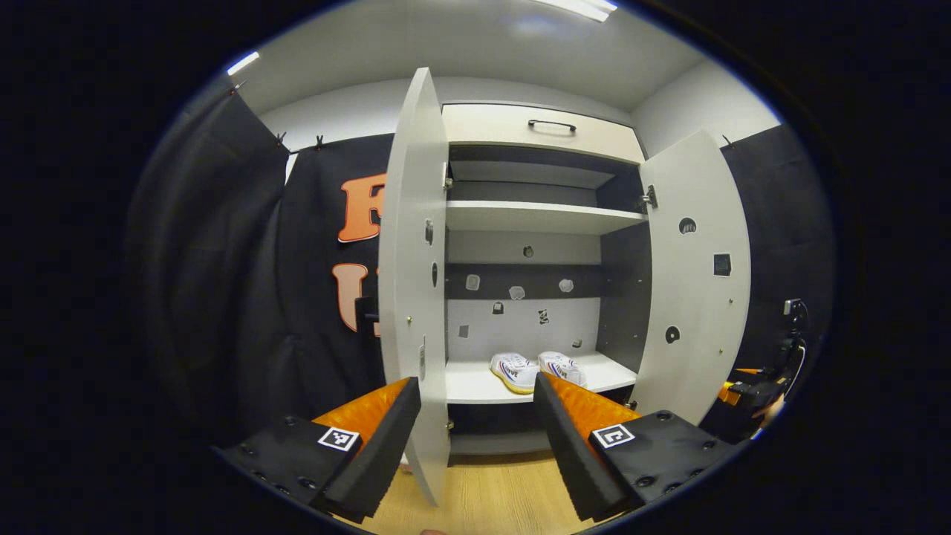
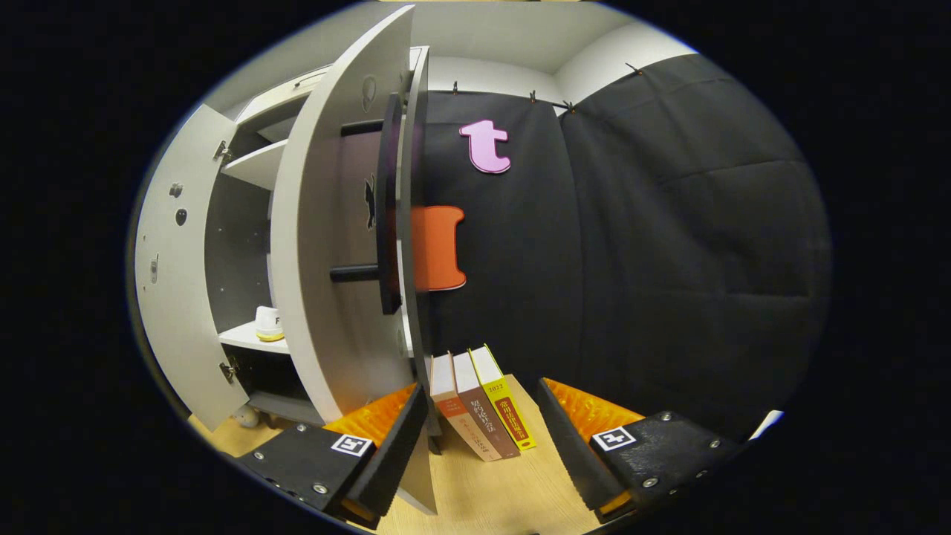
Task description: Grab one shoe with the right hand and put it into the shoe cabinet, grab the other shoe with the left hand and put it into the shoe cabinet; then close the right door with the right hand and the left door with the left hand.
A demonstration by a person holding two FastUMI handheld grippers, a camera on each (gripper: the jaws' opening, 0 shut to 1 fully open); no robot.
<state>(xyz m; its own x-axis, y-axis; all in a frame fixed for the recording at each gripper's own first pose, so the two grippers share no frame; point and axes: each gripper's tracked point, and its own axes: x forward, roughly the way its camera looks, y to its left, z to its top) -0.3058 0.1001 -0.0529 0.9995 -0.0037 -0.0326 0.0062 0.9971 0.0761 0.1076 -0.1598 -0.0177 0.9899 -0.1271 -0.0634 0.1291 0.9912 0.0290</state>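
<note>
resting inside the shoe cabinet (image 1: 542, 217), both shoes (image 1: 536, 370) (side by side); left tongs (image 1: 477, 405) and right tongs (image 2: 483, 409) spread.

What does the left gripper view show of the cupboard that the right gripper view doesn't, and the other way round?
Left gripper view: both white sneakers side by side on the lower shelf, and a top drawer with a dark handle. Right gripper view: three books leaning beside the cabinet on the wooden floor. Shared: the pale shoe cabinet with both doors open, left door and right door, and one white shoe peeking out.
</note>
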